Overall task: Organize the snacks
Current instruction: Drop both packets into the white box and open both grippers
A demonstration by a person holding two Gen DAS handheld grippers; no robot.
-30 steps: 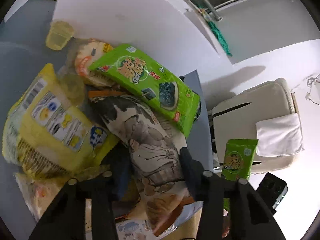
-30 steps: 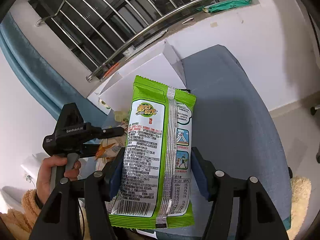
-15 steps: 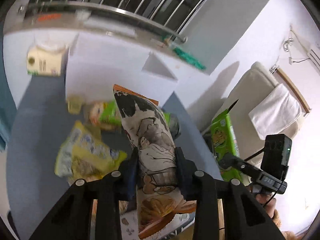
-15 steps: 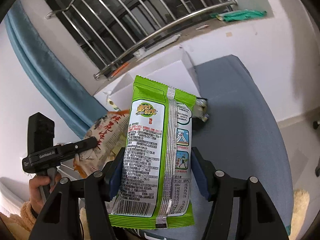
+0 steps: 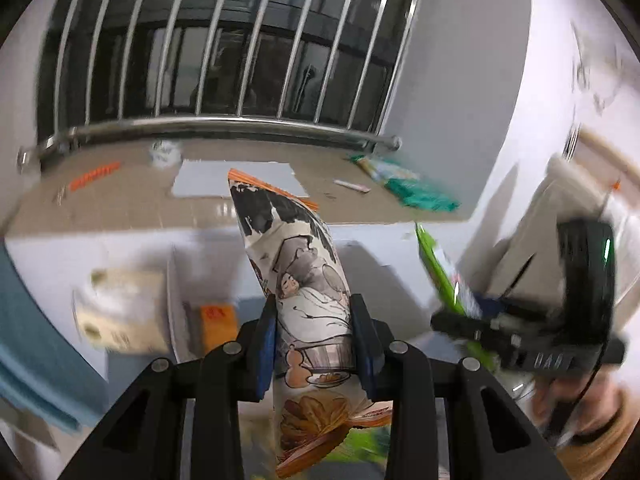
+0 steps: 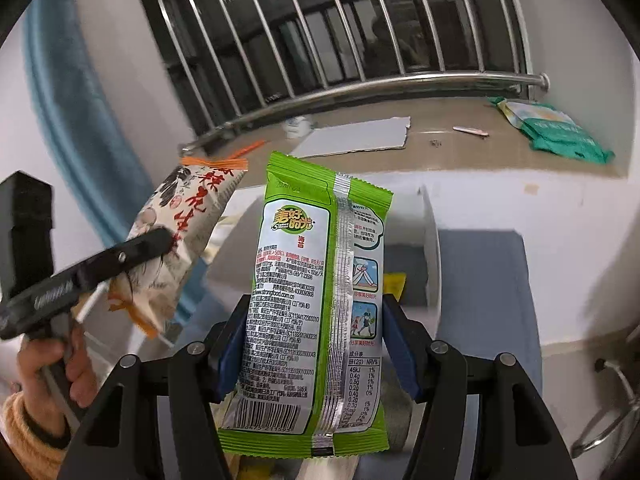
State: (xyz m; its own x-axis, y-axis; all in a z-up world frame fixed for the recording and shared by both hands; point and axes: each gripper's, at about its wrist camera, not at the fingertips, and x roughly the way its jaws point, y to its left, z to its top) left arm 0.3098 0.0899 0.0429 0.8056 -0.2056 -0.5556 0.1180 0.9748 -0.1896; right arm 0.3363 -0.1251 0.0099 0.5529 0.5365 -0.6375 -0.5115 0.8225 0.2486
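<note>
My left gripper (image 5: 314,336) is shut on a beige snack bag with ink drawings and orange edges (image 5: 296,276), held upright in the air; it also shows in the right wrist view (image 6: 180,232) at the left. My right gripper (image 6: 316,344) is shut on a green seaweed snack pack (image 6: 320,300), back side facing the camera, held upright. The green pack shows edge-on in the left wrist view (image 5: 440,276) with the right gripper's black body (image 5: 528,344). A white open box (image 6: 428,240) stands on the blue-grey table (image 6: 484,280) ahead, below both bags.
A window sill (image 6: 440,140) behind carries a grey card sheet (image 6: 360,138), a green packet (image 6: 560,130) and small items, under steel bars (image 6: 360,84). A blue curtain (image 6: 68,120) hangs at left. A yellow item (image 6: 394,284) lies in the box.
My left gripper has lifted the beige bag off the snack pile and tilted up toward the window. My right gripper has risen with the green pack and turned toward the sill.
</note>
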